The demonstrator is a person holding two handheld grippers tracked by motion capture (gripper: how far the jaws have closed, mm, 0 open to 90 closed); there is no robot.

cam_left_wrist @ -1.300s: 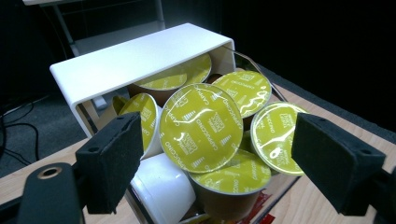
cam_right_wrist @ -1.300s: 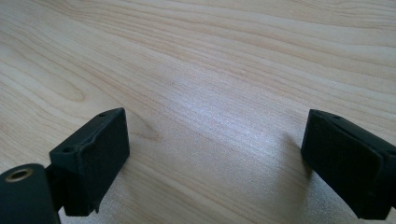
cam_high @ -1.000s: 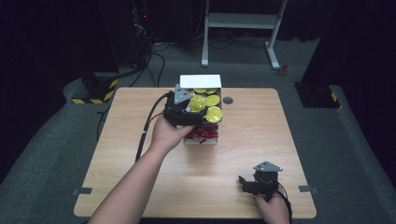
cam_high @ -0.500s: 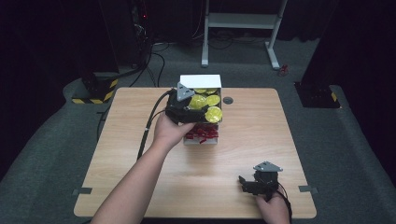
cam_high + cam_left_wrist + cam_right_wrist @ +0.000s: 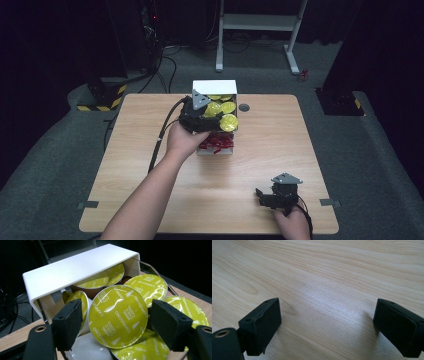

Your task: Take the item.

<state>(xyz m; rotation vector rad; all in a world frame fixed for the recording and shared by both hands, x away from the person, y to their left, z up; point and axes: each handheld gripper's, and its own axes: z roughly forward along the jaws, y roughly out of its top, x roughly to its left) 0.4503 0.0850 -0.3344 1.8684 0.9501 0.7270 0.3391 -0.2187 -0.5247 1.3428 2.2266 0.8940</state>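
Note:
A white box (image 5: 75,267) holds several yellow-lidded cappuccino capsules. My left gripper (image 5: 116,317) is at the box's mouth and its jaws have just been closing. One yellow capsule (image 5: 117,297) faces me between the pads, with a thin gap on each side. In the high view the left gripper (image 5: 220,118) is over the box (image 5: 215,87) at the table's far middle. My right gripper (image 5: 261,196) rests low at the near right of the table. In its own view the right gripper (image 5: 327,325) is open over bare wood, with nothing between the jaws.
Red packets (image 5: 216,141) fill a compartment on the near side of the box. A small dark round spot (image 5: 244,107) sits in the wooden table (image 5: 280,145) right of the box. Cables and a white stand (image 5: 260,22) lie on the floor beyond the table.
The left hand has shifted only slightly at the box. The right hand and its gripper have kept still.

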